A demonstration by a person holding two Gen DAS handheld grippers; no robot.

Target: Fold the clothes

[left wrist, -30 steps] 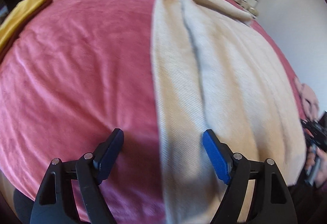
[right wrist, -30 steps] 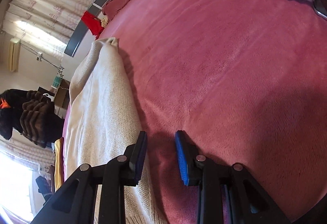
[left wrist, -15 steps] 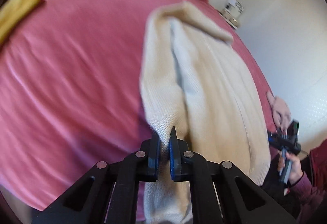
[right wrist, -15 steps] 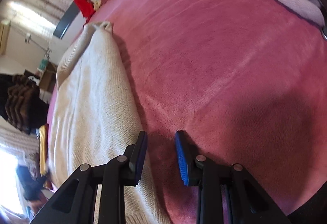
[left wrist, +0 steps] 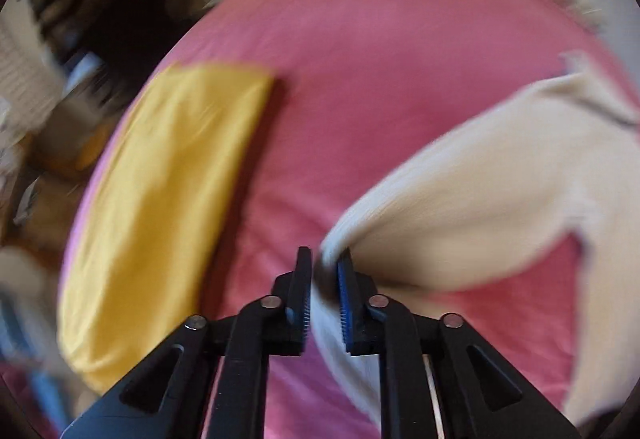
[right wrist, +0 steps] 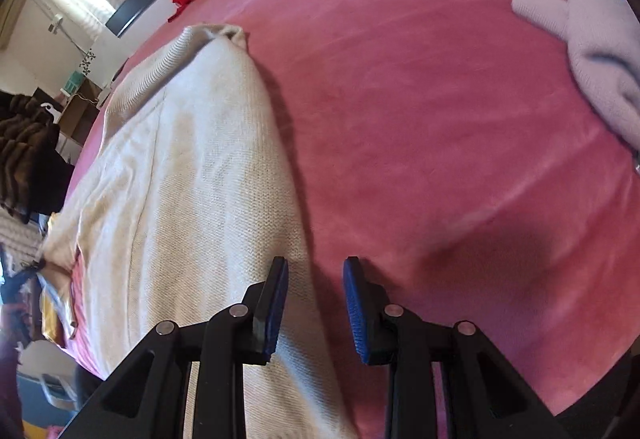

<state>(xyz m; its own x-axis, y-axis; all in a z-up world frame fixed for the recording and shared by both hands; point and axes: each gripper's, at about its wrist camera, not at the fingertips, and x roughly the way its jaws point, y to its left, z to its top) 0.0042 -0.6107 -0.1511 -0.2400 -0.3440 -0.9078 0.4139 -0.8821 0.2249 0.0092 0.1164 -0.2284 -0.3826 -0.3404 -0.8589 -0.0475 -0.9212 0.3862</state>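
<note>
1. The cream knit sweater (right wrist: 192, 199) lies across the pink bed (right wrist: 420, 119), one corner lifted.
2. The left gripper (left wrist: 324, 287) has its fingers nearly closed but opening, with that corner between them; it could slip free mid-fold.
3. The right gripper (right wrist: 316, 303) has its fingers partly open, straddling the sweater's edge and gripping nothing.
</note>
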